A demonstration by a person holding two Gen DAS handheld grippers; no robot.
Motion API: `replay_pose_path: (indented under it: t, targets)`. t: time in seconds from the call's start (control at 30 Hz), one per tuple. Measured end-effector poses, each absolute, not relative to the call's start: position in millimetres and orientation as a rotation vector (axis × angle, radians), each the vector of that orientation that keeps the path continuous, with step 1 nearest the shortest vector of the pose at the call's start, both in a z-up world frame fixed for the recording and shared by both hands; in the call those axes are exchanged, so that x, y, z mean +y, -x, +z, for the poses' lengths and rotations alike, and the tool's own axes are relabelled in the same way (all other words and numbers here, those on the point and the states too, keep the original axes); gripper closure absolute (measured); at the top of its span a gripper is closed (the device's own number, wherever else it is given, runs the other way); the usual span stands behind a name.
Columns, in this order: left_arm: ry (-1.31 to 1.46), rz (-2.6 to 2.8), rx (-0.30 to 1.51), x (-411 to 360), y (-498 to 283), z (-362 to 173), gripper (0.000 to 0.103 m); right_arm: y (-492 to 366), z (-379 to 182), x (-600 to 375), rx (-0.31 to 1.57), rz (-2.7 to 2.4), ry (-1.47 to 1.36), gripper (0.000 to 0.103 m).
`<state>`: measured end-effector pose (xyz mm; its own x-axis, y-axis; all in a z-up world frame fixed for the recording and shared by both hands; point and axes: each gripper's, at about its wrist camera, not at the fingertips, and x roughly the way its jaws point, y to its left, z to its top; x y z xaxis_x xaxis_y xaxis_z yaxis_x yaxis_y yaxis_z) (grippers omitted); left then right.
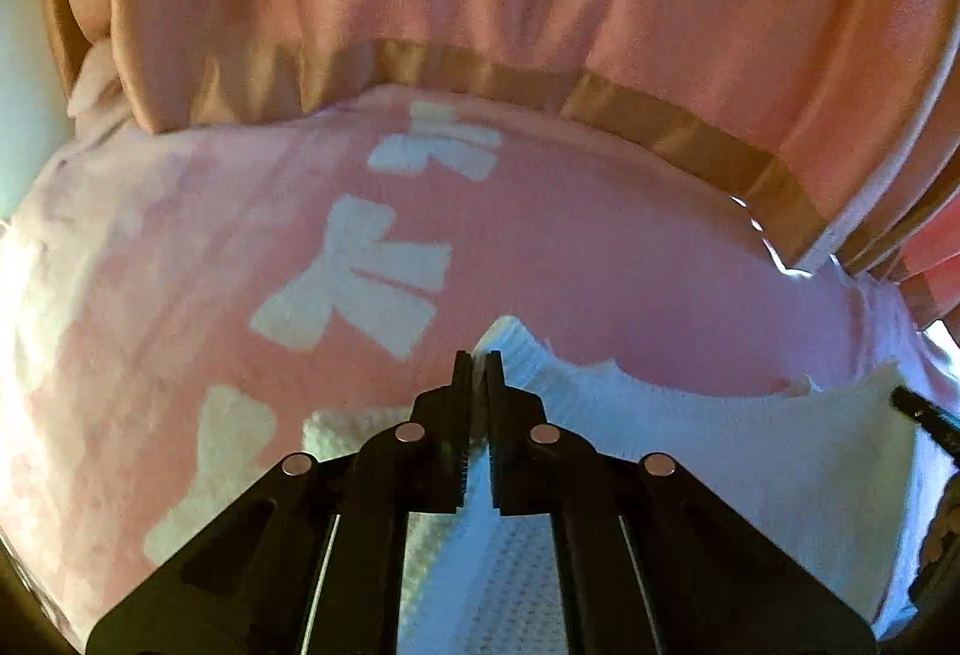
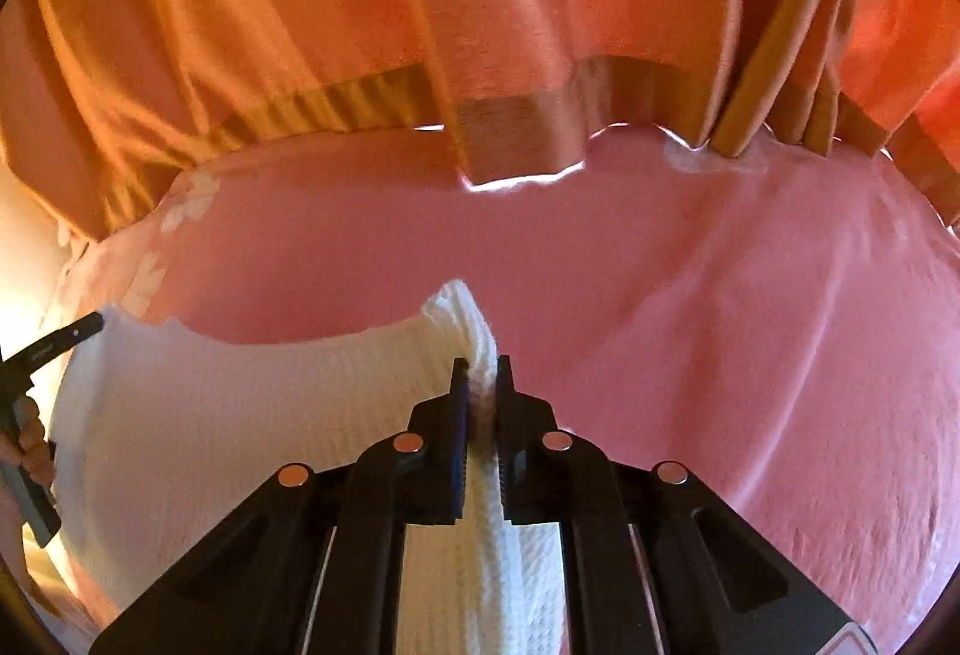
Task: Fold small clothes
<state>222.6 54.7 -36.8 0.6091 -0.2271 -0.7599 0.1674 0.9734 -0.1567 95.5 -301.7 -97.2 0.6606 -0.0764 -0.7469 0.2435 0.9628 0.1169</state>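
A small white knit garment (image 1: pixel 690 433) hangs stretched between my two grippers above a pink bed cover (image 1: pixel 600 259). My left gripper (image 1: pixel 478 358) is shut on one top corner of it. My right gripper (image 2: pixel 481 364) is shut on the other top corner, and the white garment (image 2: pixel 252 415) spreads down and to the left of it. The tip of the right gripper (image 1: pixel 918 406) shows at the right edge of the left wrist view. The left gripper (image 2: pixel 54 343) shows at the left edge of the right wrist view, with the hand that holds it.
The pink cover (image 2: pixel 720 331) carries white bow patterns (image 1: pixel 354 277) on its left part. An orange curtain with a tan hem (image 1: pixel 660 121) hangs along the far edge of the bed; it also shows in the right wrist view (image 2: pixel 516 139).
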Motion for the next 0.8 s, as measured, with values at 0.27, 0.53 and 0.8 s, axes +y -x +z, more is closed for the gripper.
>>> replay_pose_path:
  t: [0.27, 0.53, 0.8]
  targets:
    - [0.021, -0.151, 0.895, 55, -215, -40, 0.08, -86, -85, -283, 0.824, -0.184, -0.147, 0.09]
    - [-0.071, -0.271, 0.861, 25, -146, -35, 0.063, -62, -122, -236, 0.996, -0.06, -0.124, 0.091]
    - [-0.164, -0.26, 0.869, 27, -130, -62, 0.061, -33, -119, -231, 0.956, -0.062, -0.09, 0.094]
